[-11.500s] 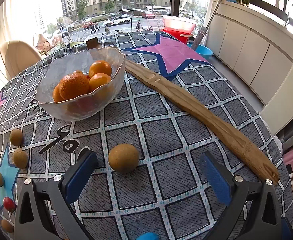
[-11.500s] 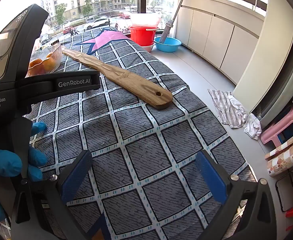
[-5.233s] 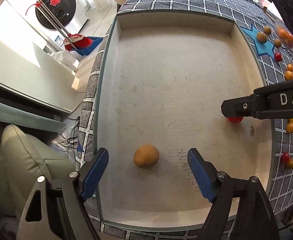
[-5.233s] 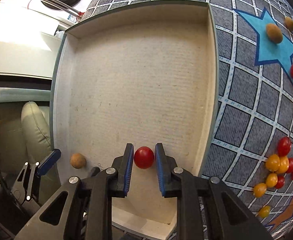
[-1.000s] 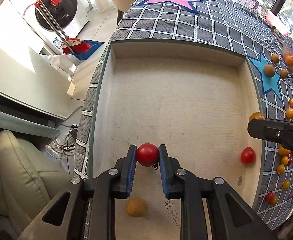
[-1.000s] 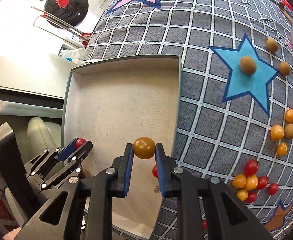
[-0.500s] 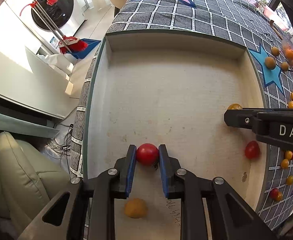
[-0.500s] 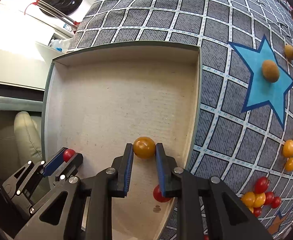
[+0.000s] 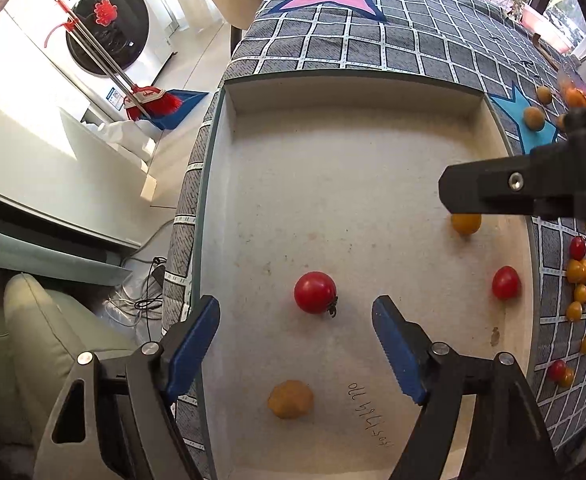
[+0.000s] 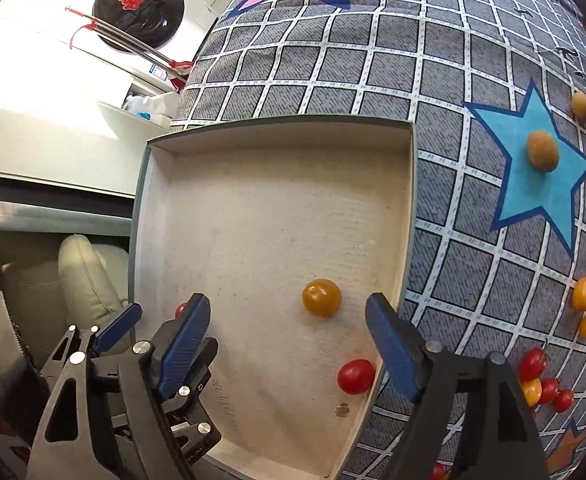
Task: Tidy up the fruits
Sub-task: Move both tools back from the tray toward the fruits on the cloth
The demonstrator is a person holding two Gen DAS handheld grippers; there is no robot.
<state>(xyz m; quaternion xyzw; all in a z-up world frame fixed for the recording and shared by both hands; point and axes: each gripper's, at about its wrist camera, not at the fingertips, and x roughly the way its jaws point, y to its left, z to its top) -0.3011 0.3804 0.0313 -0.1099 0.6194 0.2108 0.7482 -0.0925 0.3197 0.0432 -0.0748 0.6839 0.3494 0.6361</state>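
A: Left wrist view. The left gripper (image 9: 295, 320) points down into the shallow tray (image 9: 229, 168); its jaws are opening, and the red tomato (image 9: 315, 292) lies on the tray floor between the blue pads (image 9: 193, 340), touched by neither. What sits around it?

B: A brown round fruit (image 9: 291, 399) rests at 6 o'clock from the tomato, just inside the near wall. Handwritten marks (image 9: 369, 414) lie at 5 o'clock. A second red tomato (image 9: 506, 282) stands at 3 o'clock, close to the tray's right wall.

A: And what stands in the way?

B: One black finger of the right gripper (image 9: 533, 184) crosses in from 2 o'clock and covers the top of the yellow tomato (image 9: 466, 223).

A: Right wrist view. The right gripper (image 10: 287, 320) is likewise opening, released; the same yellow tomato (image 10: 321, 297) lies free on the floor of the tray (image 10: 409, 216) between its pads.

B: The second red tomato (image 10: 356, 376) sits at 5 o'clock from it, against the right wall. The left gripper (image 10: 141, 332) fills 8 o'clock and hides most of the first red tomato (image 10: 180, 309).

A: Outside the tray?

B: On the checked tablecloth (image 10: 373, 60), brown fruits (image 10: 542, 150) lie on and near a blue star (image 10: 533, 184) at 2 o'clock; a cluster of small tomatoes (image 10: 541, 384), red and yellow, sits at 4 o'clock.
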